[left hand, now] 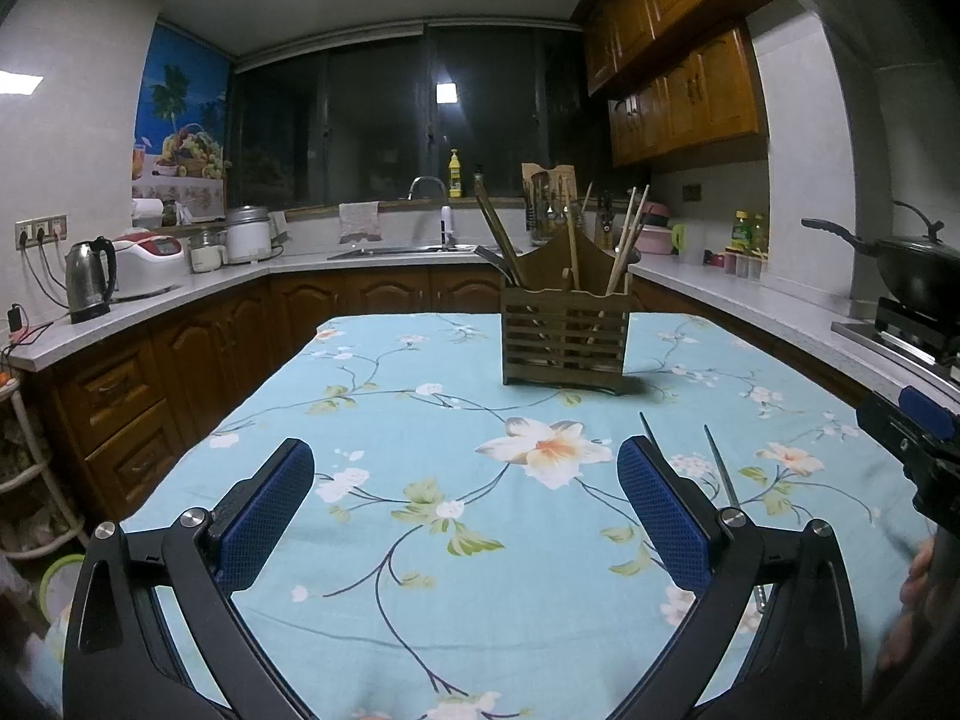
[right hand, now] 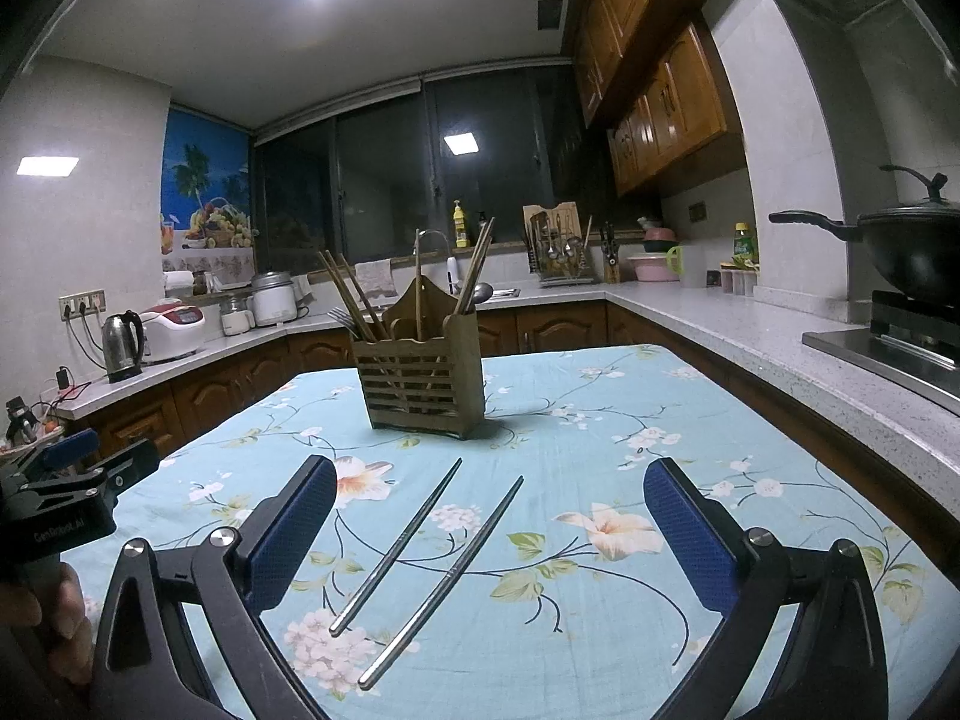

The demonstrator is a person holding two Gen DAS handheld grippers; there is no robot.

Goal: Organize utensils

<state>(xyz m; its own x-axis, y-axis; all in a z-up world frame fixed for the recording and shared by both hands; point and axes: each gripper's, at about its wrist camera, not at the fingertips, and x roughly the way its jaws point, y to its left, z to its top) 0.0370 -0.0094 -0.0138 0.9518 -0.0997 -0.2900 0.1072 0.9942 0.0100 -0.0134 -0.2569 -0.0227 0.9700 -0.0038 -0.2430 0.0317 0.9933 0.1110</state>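
Note:
A slatted wooden utensil holder stands upright at the far middle of the flowered table, with wooden chopsticks, a fork and a spoon standing in it. Two metal chopsticks lie loose on the cloth, side by side, between the wide-spread fingers of my right gripper, which is open above them. In the left wrist view their tips show just right of my left gripper, also open with nothing between its pads. The right gripper's body enters at that view's right edge.
The table with its blue floral cloth is ringed by kitchen counters: a kettle and rice cooker on the left, a sink at the back, a black wok on the stove at the right. A hand holds the left gripper.

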